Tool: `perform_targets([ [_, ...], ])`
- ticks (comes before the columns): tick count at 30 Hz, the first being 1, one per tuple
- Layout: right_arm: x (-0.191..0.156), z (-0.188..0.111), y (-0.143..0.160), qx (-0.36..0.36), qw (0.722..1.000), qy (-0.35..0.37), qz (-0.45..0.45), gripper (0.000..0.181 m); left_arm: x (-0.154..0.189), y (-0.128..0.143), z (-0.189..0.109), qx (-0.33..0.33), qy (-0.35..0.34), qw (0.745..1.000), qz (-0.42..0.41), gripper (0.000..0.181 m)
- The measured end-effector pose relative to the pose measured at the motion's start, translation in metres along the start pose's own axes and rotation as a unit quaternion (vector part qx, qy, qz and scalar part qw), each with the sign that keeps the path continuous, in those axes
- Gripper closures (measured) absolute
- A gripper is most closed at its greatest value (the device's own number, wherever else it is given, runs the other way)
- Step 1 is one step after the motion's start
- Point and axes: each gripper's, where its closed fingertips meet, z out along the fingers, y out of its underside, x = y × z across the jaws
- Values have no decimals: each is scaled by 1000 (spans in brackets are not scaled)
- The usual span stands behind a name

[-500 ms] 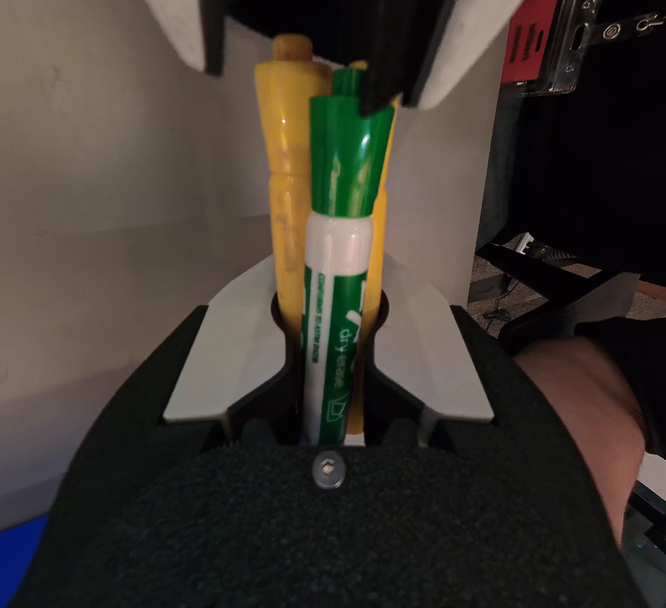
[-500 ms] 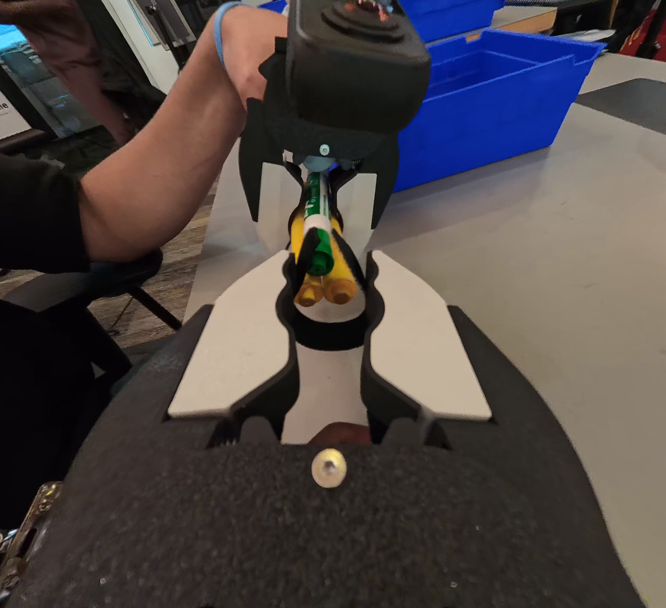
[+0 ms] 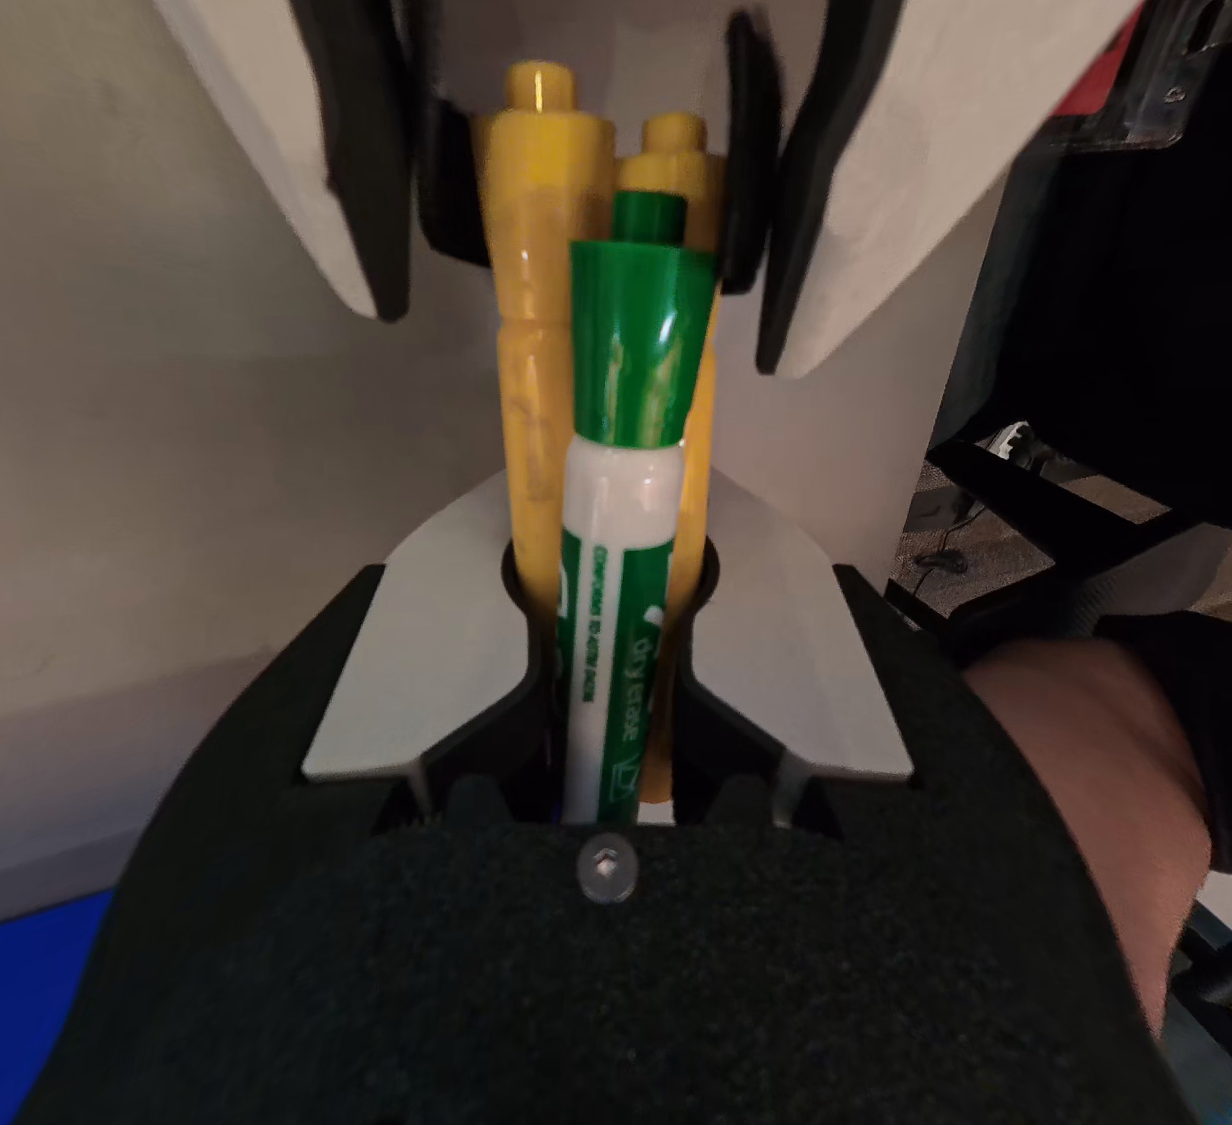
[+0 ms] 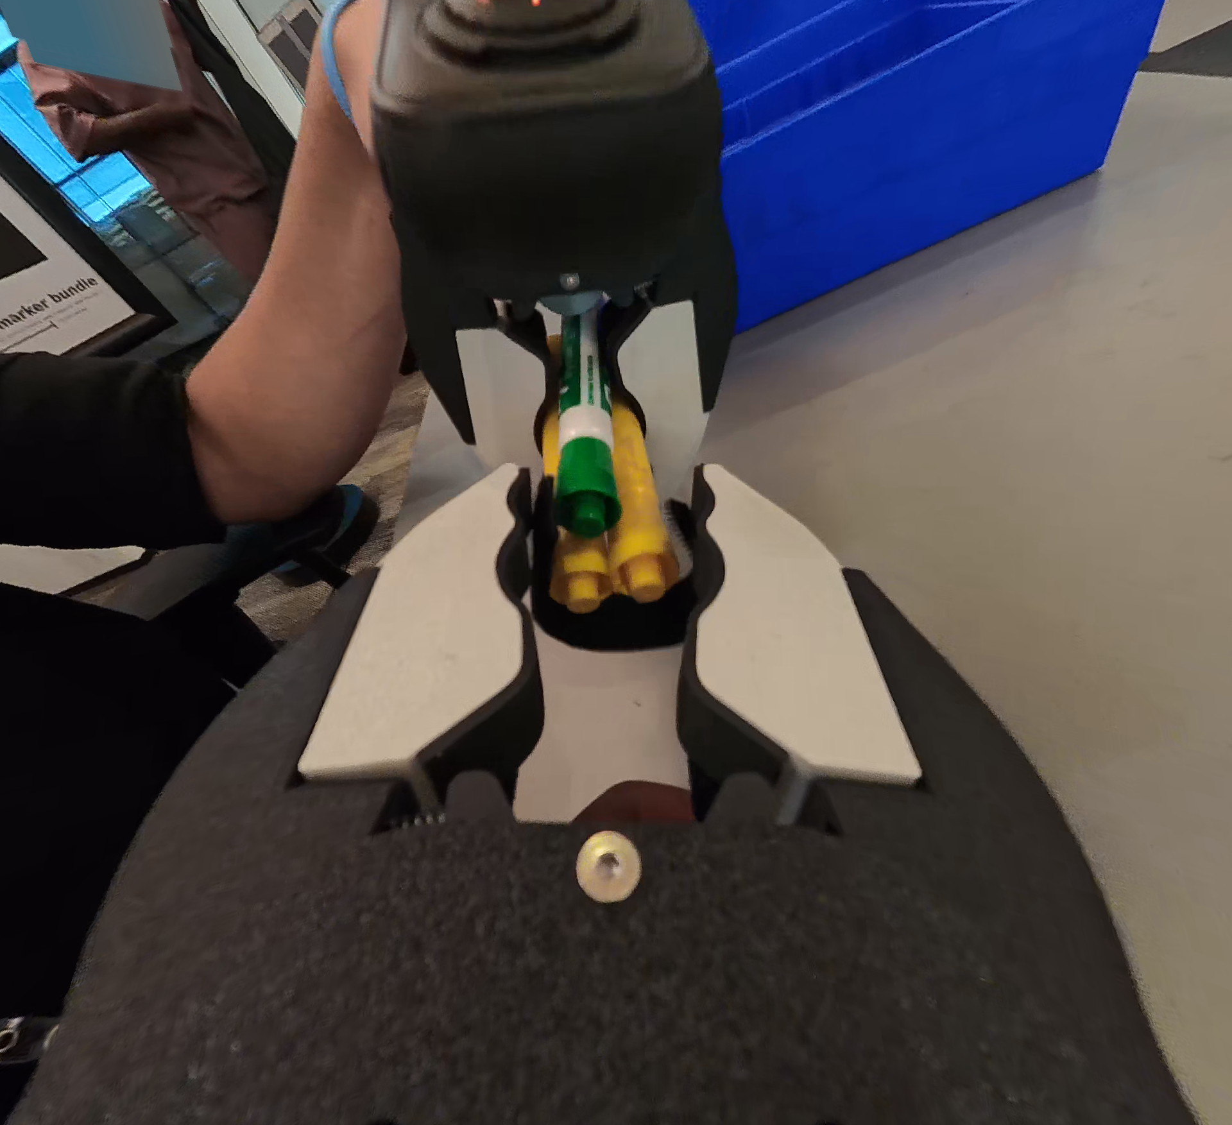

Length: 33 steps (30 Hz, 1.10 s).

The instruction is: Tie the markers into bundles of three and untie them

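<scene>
Markers (image 3: 620, 426) deeper between right gripper (image 4: 610, 533) fingers

Grey table (image 4: 967, 493) carries blue bins (image 4: 920, 113), apparently two.

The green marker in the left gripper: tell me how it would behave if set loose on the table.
The green marker has a round barrel and smooth, glossy cap, so it would probably roll and feel slippery. It looks like stiff plastic, likely light. The left gripper pins it against two yellow markers.

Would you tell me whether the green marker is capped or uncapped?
Capped: the green marker wears its green cap over the white barrel, held with two yellow markers in the left gripper.
</scene>
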Motion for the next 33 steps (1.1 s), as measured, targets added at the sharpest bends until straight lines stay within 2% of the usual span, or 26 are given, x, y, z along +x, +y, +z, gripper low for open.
perform_targets([
  [10, 1, -3, 5, -17, 1000, -9, 6, 138, 5, -14, 18, -17, 24, 999, 19, 140],
  [14, 4, -18, 9, -35, 999, 2, -9, 136, 4, -16, 23, -24, 31, 999, 18, 140],
  [16, 5, -30, 13, -57, 998, 18, -27, 120, 4, -15, 23, -25, 28, 999, 19, 140],
  [18, 1, -42, 21, -82, 995, 33, -41, 92, 4, -15, 24, -27, 28, 999, 19, 140],
  [21, 6, -49, 46, -152, 982, 92, -68, 60, 3, -15, 24, -31, 21, 999, 22, 139],
  [22, 5, -47, 52, -165, 978, 103, -80, 53, 3, -15, 23, -32, 17, 999, 21, 140],
  [25, -1, -33, 51, -152, 978, 112, -90, 51, 4, -15, 17, -30, 9, 999, 19, 140],
  [26, -2, -30, 42, -129, 981, 115, -86, 55, 4, -14, 15, -30, 4, 999, 18, 140],
  [28, -13, -29, 15, -59, 989, 100, -90, 94, 5, -15, 9, -27, -7, 999, 16, 140],
  [29, -19, -30, 5, -36, 990, 93, -98, 107, 6, -15, 6, -25, -11, 999, 18, 140],
  [30, -21, -31, 1, -32, 989, 95, -110, 117, 8, -16, 4, -21, -14, 999, 22, 140],
  [33, -20, -30, 5, -49, 984, 106, -135, 133, 15, -22, -3, -8, -17, 999, 29, 140],
])
